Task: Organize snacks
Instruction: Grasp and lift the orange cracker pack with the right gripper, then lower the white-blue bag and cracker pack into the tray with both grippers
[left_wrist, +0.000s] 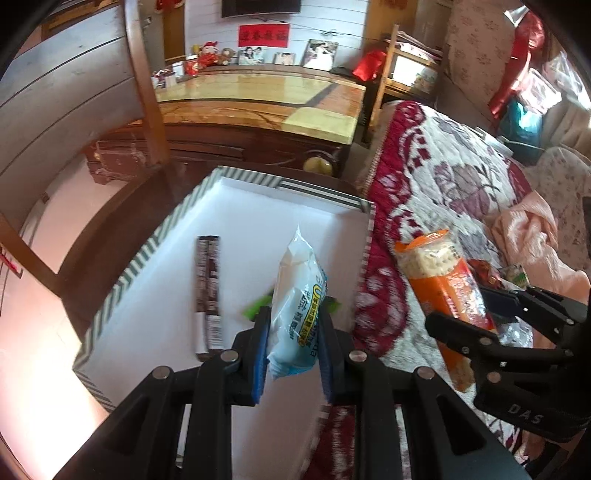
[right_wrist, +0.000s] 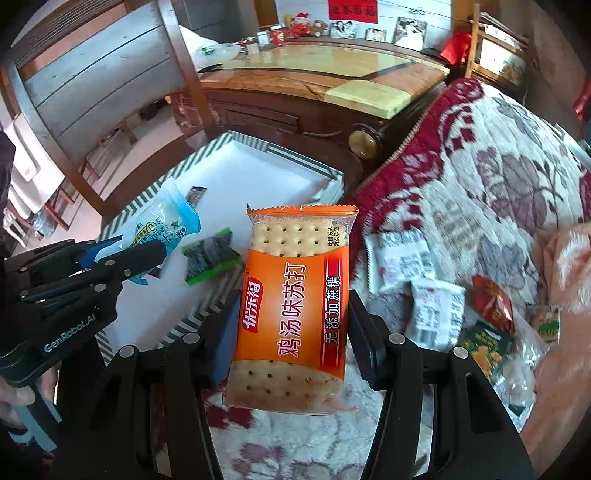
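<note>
My left gripper (left_wrist: 293, 325) is shut on a pale blue and white snack packet (left_wrist: 299, 302) and holds it above the white tray with a striped rim (left_wrist: 122, 280). In the tray lie a dark brown stick packet (left_wrist: 208, 291) and a green-edged packet (left_wrist: 255, 308). My right gripper (right_wrist: 291, 321) is shut on an orange cracker packet (right_wrist: 295, 306), held above the red and white floral blanket (right_wrist: 480, 166) just right of the tray (right_wrist: 207, 310). The left gripper (right_wrist: 147, 254) with the blue packet (right_wrist: 162, 225) shows at the left of the right wrist view, and the green-edged packet (right_wrist: 210, 260) lies in the tray.
Several loose snack packets lie on the blanket at the right: white ones (right_wrist: 402, 258), a red one (right_wrist: 493, 302), a green and orange one (right_wrist: 484, 347). A wooden cabinet (left_wrist: 258, 107) stands behind the tray. A wooden chair (right_wrist: 110, 74) stands at the left. A pink cloth (left_wrist: 532, 236) lies on the blanket.
</note>
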